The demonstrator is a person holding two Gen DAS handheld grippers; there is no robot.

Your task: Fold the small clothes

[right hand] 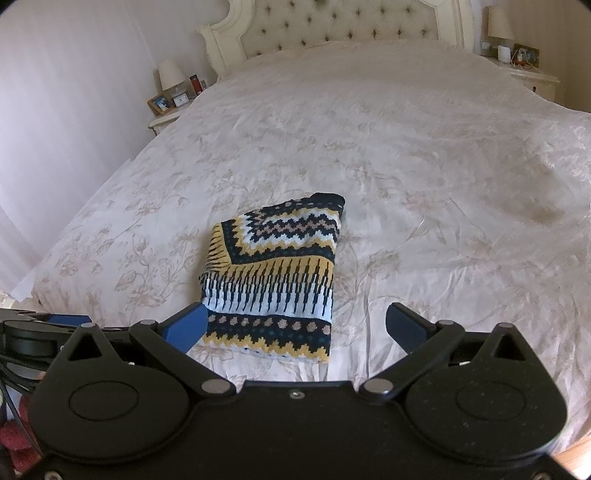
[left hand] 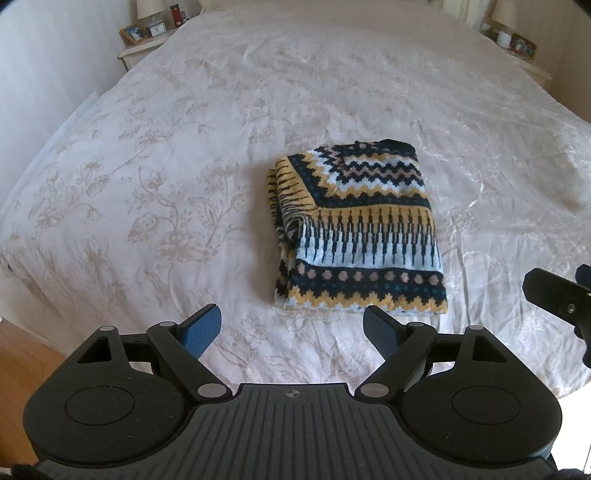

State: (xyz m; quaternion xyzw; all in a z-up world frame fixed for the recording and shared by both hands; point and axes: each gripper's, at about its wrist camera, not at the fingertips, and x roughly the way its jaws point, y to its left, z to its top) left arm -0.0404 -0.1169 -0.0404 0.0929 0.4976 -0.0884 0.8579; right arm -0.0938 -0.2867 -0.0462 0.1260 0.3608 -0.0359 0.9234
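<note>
A patterned knit sweater in navy, yellow and pale blue lies folded into a rectangle on the white floral bedspread. My left gripper is open just short of its near edge, with nothing between its blue pads. In the right wrist view the same sweater lies ahead and slightly left. My right gripper stands open over the sweater's near edge, apart from it. The left blue pad overlaps the sweater's near left corner in the picture. The right gripper's tip shows at the right edge of the left wrist view.
A bedside table with a lamp, frame and clock stands at the far left, another at the far right. A tufted headboard closes the far end. Wood floor shows past the bed's near left corner.
</note>
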